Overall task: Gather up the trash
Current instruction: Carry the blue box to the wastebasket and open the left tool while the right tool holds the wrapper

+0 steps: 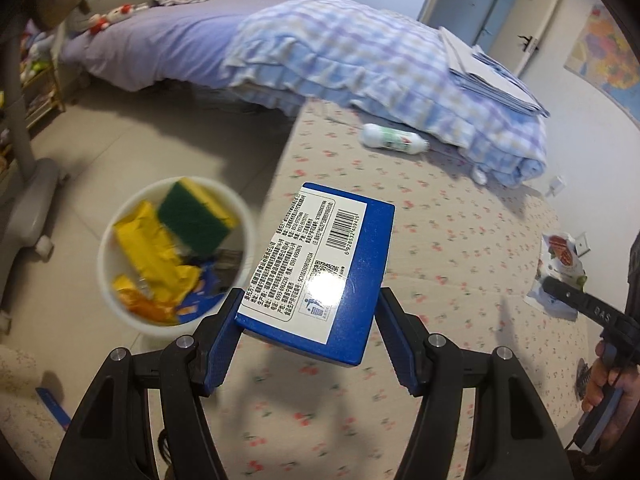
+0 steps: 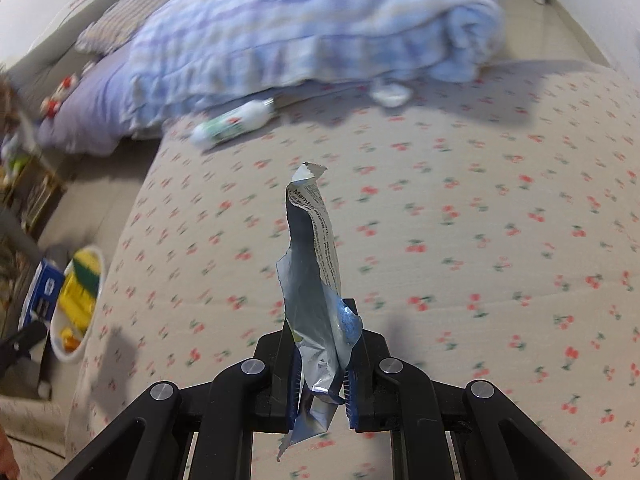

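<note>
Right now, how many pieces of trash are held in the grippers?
2: the blue box in the left gripper, the torn silver wrapper in the right gripper.

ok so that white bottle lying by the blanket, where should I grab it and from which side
Grip the bottle across its middle, coming down from above. It lies on its side on the bed, so the round body is exposed there; the blanket crowds its far side and narrow end.

Blurred white bottle (image 2: pixel 234 124); bin (image 2: pixel 78 354) contents indistinct.
</note>
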Demonstrator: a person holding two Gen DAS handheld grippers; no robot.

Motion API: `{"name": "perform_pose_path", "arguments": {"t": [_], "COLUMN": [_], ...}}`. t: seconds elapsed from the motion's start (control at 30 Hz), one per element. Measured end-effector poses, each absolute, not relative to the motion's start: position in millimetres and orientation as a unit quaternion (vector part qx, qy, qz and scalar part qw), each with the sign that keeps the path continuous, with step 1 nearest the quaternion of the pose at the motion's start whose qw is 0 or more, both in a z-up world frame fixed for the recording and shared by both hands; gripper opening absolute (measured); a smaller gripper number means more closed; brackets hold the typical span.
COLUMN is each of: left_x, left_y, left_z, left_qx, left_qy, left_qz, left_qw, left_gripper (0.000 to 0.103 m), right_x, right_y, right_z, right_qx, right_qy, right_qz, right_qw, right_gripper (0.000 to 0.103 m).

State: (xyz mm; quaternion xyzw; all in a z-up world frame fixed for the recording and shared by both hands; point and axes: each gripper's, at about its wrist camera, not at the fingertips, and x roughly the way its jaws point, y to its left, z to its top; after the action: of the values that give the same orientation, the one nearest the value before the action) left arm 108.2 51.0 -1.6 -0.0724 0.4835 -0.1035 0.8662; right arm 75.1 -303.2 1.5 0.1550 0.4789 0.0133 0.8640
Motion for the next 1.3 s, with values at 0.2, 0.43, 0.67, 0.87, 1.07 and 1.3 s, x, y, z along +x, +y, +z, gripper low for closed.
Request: {"name": "perform_pose_path", "arguments": {"t": [0.2, 0.43, 0.67, 0.87, 1.07, 1.3], "left_x": [109, 110, 114, 123, 121, 115], "left_y": [98, 144, 179, 183, 186, 218], "left_z": [-6, -15, -28, -30, -26, -28], "left_qx": [-0.099, -0.120, -0.123, -0.113, -0.103, -0.117], "left_qy": [0.484, 0.491, 0.492, 0.476, 0.478, 0.487], "left_qz": [-0.068, -0.029, 0.006, -0.005, 0.014, 0.068], "left_qw": [0.867, 0.863, 0.862, 0.872, 0.872, 0.863], "left_gripper": [0.068, 0.068, 0.068, 0.070, 0.081, 0.086], "right_x": [80, 94, 105, 114, 124, 142], "right_y": [-259, -215, -166, -129, -93, -53], "right_z": [-7, -13, -12, -14, -9, -9], "right_qx": [0.129, 0.119, 0.081, 0.075, 0.060, 0.056], "right_qy": [0.490, 0.499, 0.494, 0.492, 0.488, 0.491], "right_qz": [0.054, 0.091, 0.130, 0.161, 0.187, 0.207], "right_qw": [0.860, 0.854, 0.856, 0.852, 0.850, 0.845], "right_gripper": [0.015, 0.015, 0.015, 0.015, 0.015, 0.015]}}
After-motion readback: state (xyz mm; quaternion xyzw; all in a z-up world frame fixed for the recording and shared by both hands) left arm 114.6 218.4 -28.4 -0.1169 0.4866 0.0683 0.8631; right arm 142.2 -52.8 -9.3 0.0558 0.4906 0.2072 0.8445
